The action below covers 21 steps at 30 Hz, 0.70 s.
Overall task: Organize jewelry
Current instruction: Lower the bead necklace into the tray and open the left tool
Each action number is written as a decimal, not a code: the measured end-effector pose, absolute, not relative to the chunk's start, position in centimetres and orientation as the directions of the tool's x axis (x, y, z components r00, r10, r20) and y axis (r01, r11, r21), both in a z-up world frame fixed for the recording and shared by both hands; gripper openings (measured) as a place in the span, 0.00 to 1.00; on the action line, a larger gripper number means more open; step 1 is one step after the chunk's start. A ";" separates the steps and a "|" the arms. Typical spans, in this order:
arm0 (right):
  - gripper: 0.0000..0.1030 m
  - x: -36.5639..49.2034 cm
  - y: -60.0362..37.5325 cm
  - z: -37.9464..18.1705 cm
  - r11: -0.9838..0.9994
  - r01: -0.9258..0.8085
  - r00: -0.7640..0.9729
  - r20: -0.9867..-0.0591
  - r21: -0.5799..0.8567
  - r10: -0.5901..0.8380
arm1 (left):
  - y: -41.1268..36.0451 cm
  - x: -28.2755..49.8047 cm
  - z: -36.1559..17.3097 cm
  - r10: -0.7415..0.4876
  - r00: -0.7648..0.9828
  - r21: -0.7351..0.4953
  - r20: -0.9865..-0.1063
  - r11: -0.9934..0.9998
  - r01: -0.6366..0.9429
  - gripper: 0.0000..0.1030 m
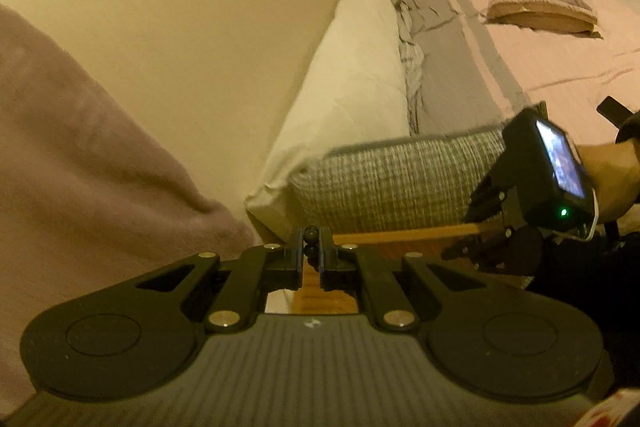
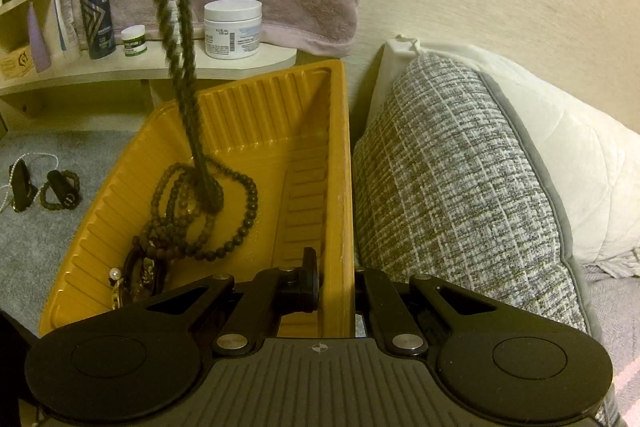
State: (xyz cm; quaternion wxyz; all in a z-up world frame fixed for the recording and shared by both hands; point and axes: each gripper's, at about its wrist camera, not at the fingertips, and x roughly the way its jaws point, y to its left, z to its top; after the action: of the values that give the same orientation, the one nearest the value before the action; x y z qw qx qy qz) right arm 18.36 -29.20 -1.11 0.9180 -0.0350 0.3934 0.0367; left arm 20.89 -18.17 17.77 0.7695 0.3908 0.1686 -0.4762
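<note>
Your left gripper (image 1: 311,251) has its jaws clenched on a strand of dark round beads (image 1: 310,242), which hangs down into the ribbed yellow tray (image 2: 304,131) ahead of your right gripper (image 2: 334,291). That one has its jaws grasping the tray's thin right wall. Lift the strand too fast and it could snag the coiled bead necklaces (image 2: 200,211) beneath it and drag them out; the smooth plastic tray may also tip toward the woven grey cushion (image 2: 460,187) just right of the jaws
</note>
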 end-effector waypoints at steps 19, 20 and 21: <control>0.04 18.4 -29.3 -1.2 0.996 -0.091 0.688 -0.725 -0.026 0.044 | -20.6 22.9 7.1 -0.508 0.393 0.271 -0.767 0.299 0.915 0.06; 0.04 18.4 -29.3 -1.2 0.996 -0.091 0.688 -0.725 -0.026 0.044 | -20.6 23.1 6.6 -0.502 0.391 0.263 -0.771 0.307 0.915 0.06; 0.04 18.3 -29.3 -1.2 0.996 -0.091 0.688 -0.725 -0.026 0.044 | -20.6 23.2 6.3 -0.497 0.388 0.257 -0.776 0.313 0.914 0.06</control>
State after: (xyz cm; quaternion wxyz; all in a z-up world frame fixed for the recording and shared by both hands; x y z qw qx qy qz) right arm 18.33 -29.30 -1.18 0.9181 -0.0298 0.3935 0.0365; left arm 23.15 -20.57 6.30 0.7545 0.3533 0.2951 -0.4678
